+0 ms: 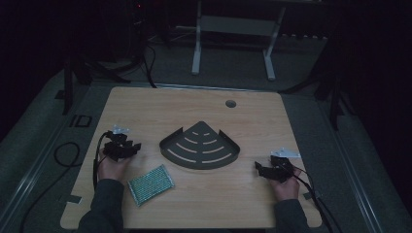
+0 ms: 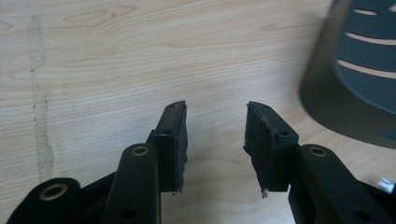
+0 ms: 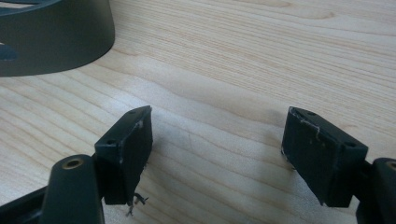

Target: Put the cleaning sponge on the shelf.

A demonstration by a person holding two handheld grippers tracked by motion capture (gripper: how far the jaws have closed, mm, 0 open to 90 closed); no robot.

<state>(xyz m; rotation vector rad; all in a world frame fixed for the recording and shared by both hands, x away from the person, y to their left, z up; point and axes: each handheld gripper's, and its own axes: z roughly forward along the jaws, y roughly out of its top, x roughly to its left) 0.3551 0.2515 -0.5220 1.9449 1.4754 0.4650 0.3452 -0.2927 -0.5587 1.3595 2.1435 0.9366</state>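
Note:
A dark grey fan-shaped corner rack [image 1: 200, 146] with curved slots lies in the middle of the wooden table [image 1: 194, 107]. A green scouring sponge [image 1: 150, 184] lies near the front, left of centre. My left gripper [image 1: 127, 148] rests left of the rack, held by a hand, its jaws open over bare wood [image 2: 216, 135]; the rack's wall [image 2: 327, 100] shows at that view's right. My right gripper [image 1: 265, 170] rests at the rack's right front, open wide with nothing between its fingers [image 3: 217, 154]; the rack's rim [image 3: 56, 37] sits at that view's upper left.
A round cable hole [image 1: 231, 103] is in the table's far side. Cables trail from both grippers off the table edges. A white desk frame [image 1: 233, 43] stands on the floor beyond the table. The surroundings are dark.

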